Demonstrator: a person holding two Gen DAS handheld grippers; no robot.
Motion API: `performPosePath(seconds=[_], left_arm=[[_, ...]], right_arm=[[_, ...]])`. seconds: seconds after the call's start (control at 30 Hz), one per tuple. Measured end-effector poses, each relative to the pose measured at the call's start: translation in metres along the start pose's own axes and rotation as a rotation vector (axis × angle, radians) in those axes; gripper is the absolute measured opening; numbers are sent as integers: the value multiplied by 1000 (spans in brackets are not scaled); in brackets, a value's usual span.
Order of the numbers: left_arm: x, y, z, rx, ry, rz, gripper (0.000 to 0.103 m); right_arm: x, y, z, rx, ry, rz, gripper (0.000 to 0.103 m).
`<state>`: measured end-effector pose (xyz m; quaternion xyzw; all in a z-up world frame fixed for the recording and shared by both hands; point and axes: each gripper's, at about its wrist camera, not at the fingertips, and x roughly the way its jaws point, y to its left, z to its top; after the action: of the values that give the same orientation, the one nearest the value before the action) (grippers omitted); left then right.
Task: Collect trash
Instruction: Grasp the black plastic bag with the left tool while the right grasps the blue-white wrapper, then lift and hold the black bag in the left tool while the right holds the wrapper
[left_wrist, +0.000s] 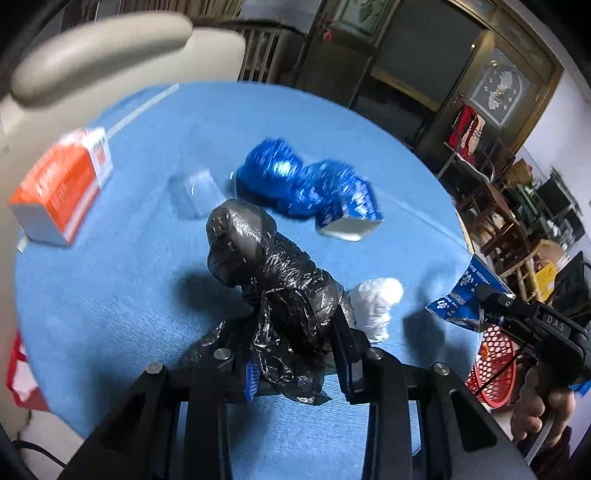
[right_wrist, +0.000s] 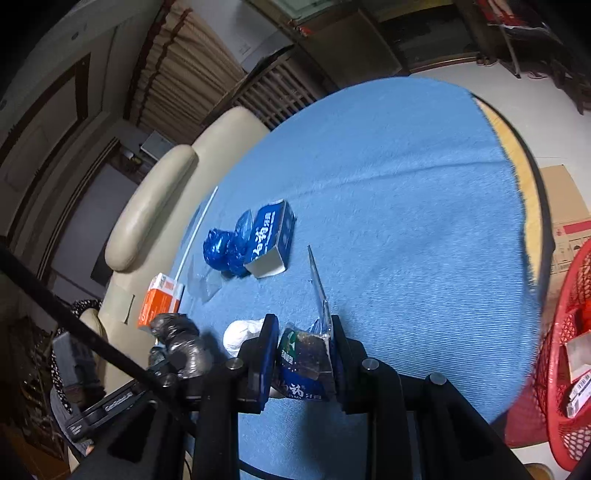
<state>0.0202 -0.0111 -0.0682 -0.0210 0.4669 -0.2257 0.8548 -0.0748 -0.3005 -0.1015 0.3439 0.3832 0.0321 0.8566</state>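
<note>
My left gripper (left_wrist: 295, 354) is shut on a crumpled black plastic bag (left_wrist: 266, 258), which sticks up from between the fingers above the blue tablecloth (left_wrist: 129, 295). The same bag (right_wrist: 181, 347) shows at the lower left of the right wrist view. My right gripper (right_wrist: 304, 339) is shut on a flattened blue drink packet (right_wrist: 303, 365) with a clear flap standing up from it. In the left wrist view that gripper (left_wrist: 491, 299) holds the packet (left_wrist: 461, 295) at the table's right edge. A white crumpled tissue (left_wrist: 376, 302) lies on the cloth between the two grippers.
On the cloth lie a blue box (right_wrist: 271, 236), a crumpled blue wrapper (right_wrist: 221, 251), a clear plastic scrap (left_wrist: 195, 192) and an orange box (left_wrist: 62, 188). A red mesh basket (right_wrist: 569, 350) holding some items stands beside the table at right. A beige chair (right_wrist: 155, 206) stands behind the table.
</note>
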Motion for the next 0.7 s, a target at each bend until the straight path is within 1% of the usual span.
performPosePath(seconds=[0.13,0.37,0.57,0.7], left_arm=[[-25,-24,1,75,-69,80,35],[-58,-59,-4,187,-164,183,35],[-79,-78,-7,242,-229,228,35],[-88,-88,-9,260,-256,241,35]], right_arm=[[-15,0,0,-3,-31,14,28],[-37,2,-4,-13,-65,34,28],[-56,4,-8,-22,-95,46,28],[-68,8,-10,-40,-119,46,28]])
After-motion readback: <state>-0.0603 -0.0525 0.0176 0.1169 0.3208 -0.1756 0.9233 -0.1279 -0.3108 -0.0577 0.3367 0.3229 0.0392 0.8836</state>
